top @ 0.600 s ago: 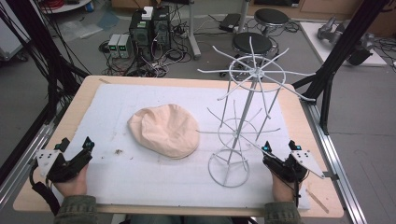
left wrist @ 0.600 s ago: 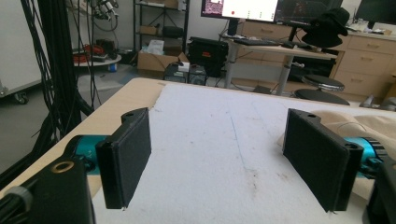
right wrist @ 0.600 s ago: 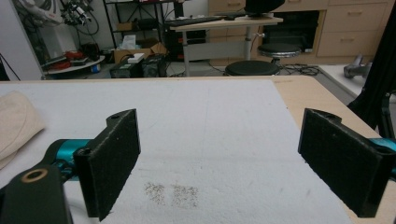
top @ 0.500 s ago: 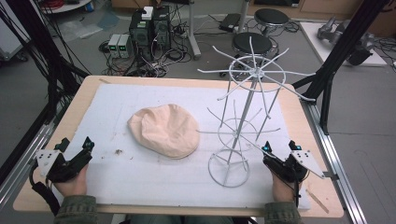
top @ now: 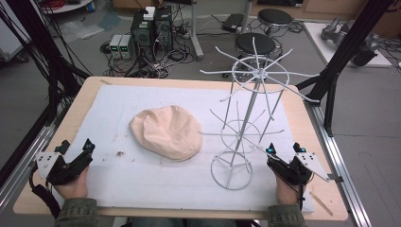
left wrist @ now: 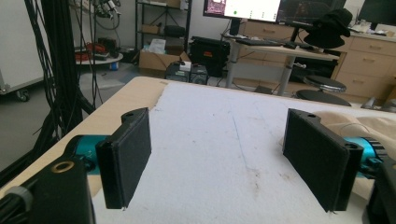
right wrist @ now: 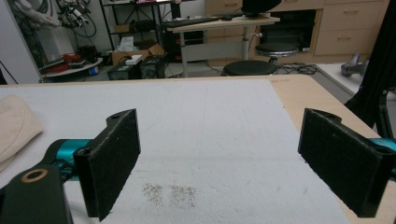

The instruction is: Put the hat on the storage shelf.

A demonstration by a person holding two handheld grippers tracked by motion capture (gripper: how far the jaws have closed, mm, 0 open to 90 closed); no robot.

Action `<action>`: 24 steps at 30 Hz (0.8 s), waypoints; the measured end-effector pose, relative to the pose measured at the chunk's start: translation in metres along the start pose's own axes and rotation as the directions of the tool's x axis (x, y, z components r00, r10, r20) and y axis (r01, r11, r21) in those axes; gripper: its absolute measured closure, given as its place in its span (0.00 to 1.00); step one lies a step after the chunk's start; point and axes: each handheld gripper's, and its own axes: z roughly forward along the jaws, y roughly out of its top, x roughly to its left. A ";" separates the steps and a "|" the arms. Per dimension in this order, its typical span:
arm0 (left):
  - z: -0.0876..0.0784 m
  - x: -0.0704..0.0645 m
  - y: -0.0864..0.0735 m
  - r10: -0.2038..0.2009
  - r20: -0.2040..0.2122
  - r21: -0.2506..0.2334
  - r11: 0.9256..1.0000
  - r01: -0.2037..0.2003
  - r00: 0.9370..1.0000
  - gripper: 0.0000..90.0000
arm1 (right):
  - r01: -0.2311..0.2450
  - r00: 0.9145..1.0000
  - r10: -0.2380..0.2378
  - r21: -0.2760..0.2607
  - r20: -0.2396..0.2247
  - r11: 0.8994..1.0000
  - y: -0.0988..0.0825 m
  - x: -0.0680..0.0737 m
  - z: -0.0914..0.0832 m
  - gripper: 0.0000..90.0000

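A beige cloth cap [top: 165, 132] lies crown up on the white foam mat [top: 142, 179], left of centre. A tall white wire rack [top: 246, 127] with radiating arms stands on its ring base to the cap's right. My left gripper [top: 75, 144] rests at the mat's near left corner, open and with nothing between its jaws, well short of the cap. In the left gripper view, the cap's edge [left wrist: 369, 123] shows past the right jaw of the left gripper [left wrist: 224, 163]. My right gripper [top: 283, 148] rests open and empty at the near right, beside the rack's base. In the right gripper view, the cap [right wrist: 14, 126] lies far left of the right gripper [right wrist: 224, 163].
The mat covers most of a wooden table [top: 307, 118] with bare wood along its edges. Black frame poles [top: 340, 56] rise at the right, cables hang at the left. Computers, stools and desks stand on the floor beyond the far edge.
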 end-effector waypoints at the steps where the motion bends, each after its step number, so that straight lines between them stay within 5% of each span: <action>1: 0.000 0.000 0.000 0.000 0.000 0.000 1.000 0.000 1.000 0.27 | 0.000 1.000 0.000 0.000 0.000 1.000 0.000 0.000 0.000 0.13; 15: -0.001 -0.001 0.003 -0.004 -0.003 -0.014 1.000 0.004 1.000 0.27 | 0.006 1.000 -0.006 -0.009 -0.005 1.000 0.000 0.000 0.000 0.13; 24: 0.002 -0.013 0.018 0.029 0.056 -0.035 0.999 -0.027 0.998 0.26 | 0.004 1.000 -0.004 -0.005 -0.005 1.000 0.000 0.000 0.001 0.14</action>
